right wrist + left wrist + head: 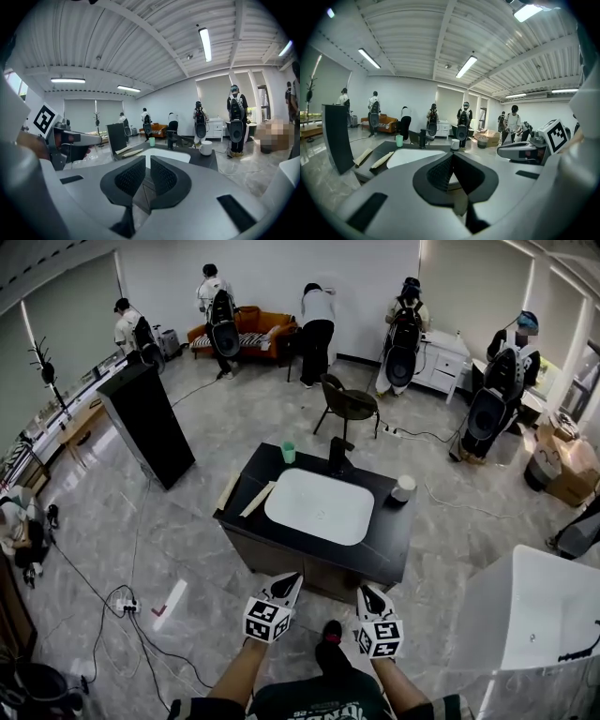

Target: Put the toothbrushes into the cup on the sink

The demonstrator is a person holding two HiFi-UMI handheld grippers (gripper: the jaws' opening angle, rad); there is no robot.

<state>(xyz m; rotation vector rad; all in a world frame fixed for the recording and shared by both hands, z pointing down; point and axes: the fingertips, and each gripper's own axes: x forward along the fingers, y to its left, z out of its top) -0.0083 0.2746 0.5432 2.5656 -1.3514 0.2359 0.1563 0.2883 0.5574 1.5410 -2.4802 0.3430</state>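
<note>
Two pale toothbrushes [228,491] [258,499] lie side by side on the left end of the dark sink counter [394,540]. A green cup [288,453] stands at the counter's back edge, left of the black faucet [339,457]. At the right end stands a white cup [403,488]. My left gripper [292,579] and right gripper [366,592] hover side by side in front of the counter's near edge, apart from it. Both are shut with nothing between the jaws. In the left gripper view the toothbrushes [382,160] lie ahead to the left.
A white basin [320,505] fills the counter's middle. A black cabinet [148,423] stands to the left, a chair [348,404] behind the counter and a white tub [534,610] at the right. Cables and a power strip [127,605] lie on the floor. Several people stand along the far wall.
</note>
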